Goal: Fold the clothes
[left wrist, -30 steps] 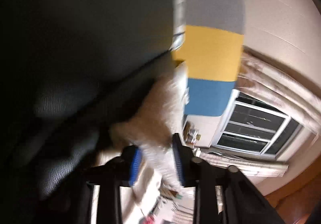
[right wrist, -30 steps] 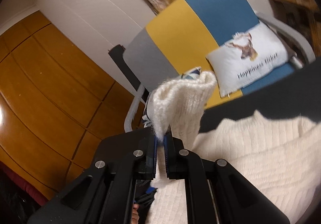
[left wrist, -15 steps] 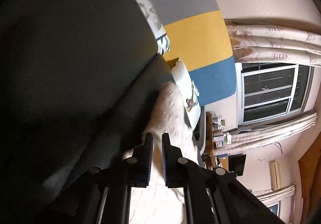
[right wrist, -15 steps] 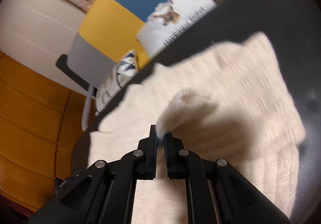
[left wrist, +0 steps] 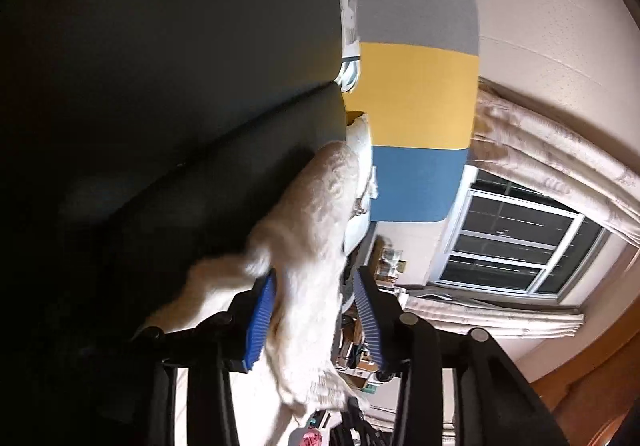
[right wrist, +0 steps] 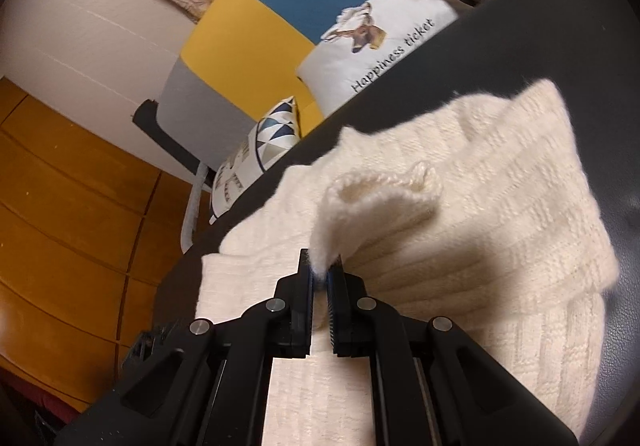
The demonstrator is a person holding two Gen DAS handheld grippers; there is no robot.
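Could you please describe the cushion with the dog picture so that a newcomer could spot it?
Find the chair with blue, yellow and grey bands. The dog cushion leans on its blue end. Unlike the triangle-patterned cushion beside it, it is white and reads "Happiness ticket".

Your right hand-held gripper (right wrist: 320,278) has its jaws clamped on a raised fold of the cream sweater (right wrist: 500,214). The sweater lies spread on the dark table (right wrist: 580,26). Past the table's far edge you see a chair (right wrist: 256,30) in blue, yellow and grey carrying two cushions (right wrist: 384,42).
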